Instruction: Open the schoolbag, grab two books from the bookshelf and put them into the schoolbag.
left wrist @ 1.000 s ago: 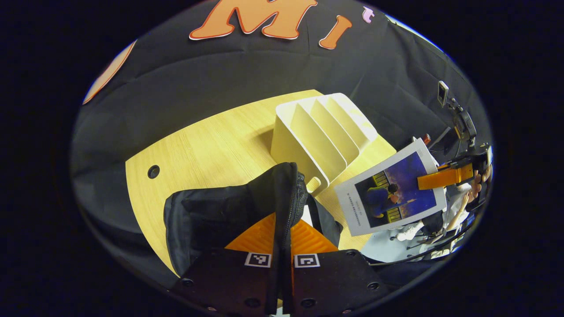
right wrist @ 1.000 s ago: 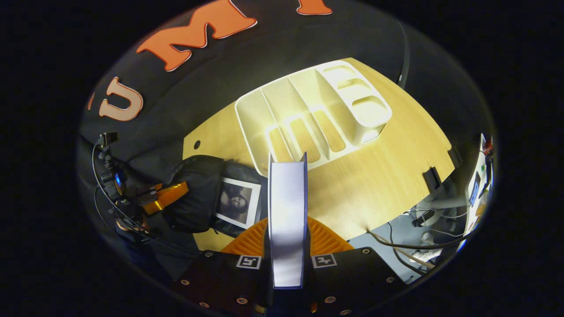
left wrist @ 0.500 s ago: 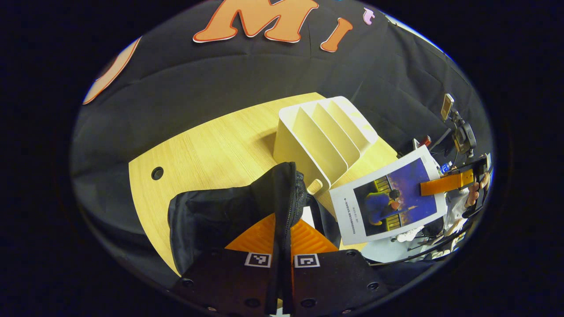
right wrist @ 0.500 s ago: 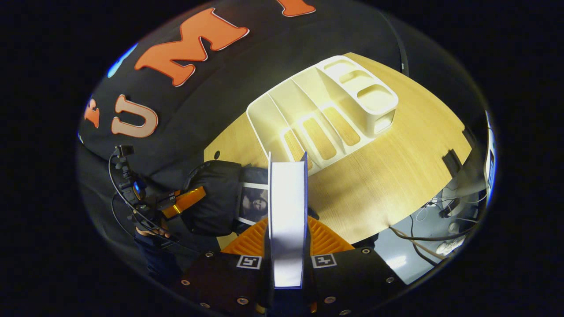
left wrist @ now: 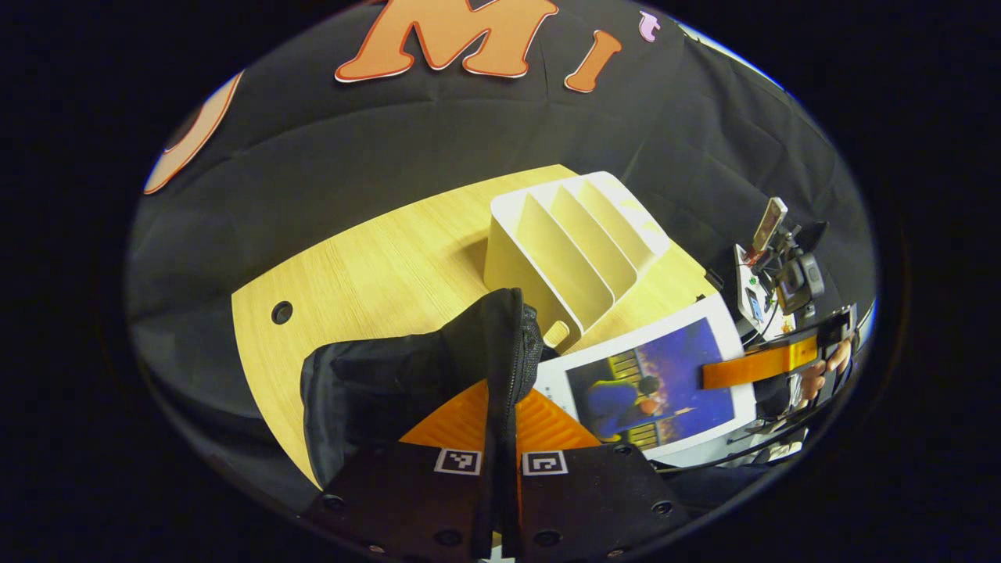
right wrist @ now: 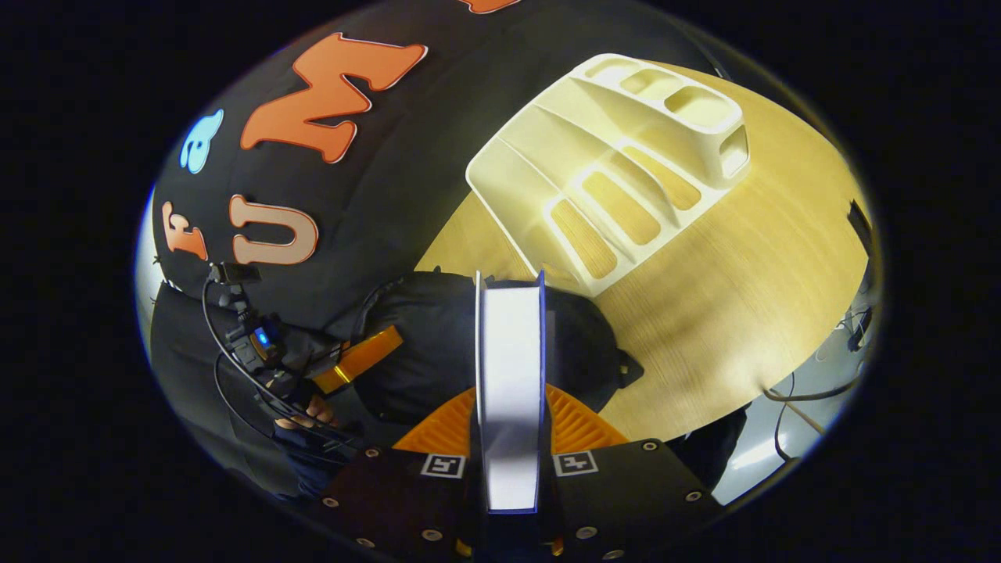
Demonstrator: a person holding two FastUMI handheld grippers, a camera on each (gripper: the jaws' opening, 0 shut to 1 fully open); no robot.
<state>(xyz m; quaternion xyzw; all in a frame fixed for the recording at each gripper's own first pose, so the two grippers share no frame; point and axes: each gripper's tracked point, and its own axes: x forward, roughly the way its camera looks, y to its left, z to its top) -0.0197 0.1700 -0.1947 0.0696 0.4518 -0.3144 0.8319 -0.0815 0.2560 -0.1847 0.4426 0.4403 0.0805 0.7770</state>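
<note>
Your left gripper point(left wrist: 500, 438) is clamped on the zipped rim of the black fabric schoolbag point(left wrist: 391, 383), both fingers pressed against the fold of cloth that stands up between them. The schoolbag sits at the near edge of the pale wooden table point(left wrist: 375, 258), just in front of the cream plastic bookshelf with slanted dividers point(left wrist: 571, 242). The divider slots you can see hold no books.

Your right gripper point(right wrist: 508, 438) is closed on a thick book with a blue cover and white page edges point(right wrist: 510, 383), holding it edge-on with the page block facing the camera. In the right gripper view the book stands over the dark schoolbag point(right wrist: 422, 344), with the bookshelf point(right wrist: 618, 164) beyond it toward the far side of the table point(right wrist: 727, 313).

In the left gripper view you can see the same book point(left wrist: 649, 383) from its front: a white-bordered cover with a blue and purple picture, lying tilted just to the right of the schoolbag's held rim, its left corner touching or overlapping the bag's opening. The right gripper point(left wrist: 727, 371) holds it at its right edge, with your hand point(left wrist: 821, 375) behind it at the table's right edge.

In the right gripper view your left gripper point(right wrist: 367, 356) reaches in to the schoolbag's left side, with your other hand point(right wrist: 305, 410) gripping its handle among black cables. A small round hole point(left wrist: 281, 313) is cut in the table near its left edge.
</note>
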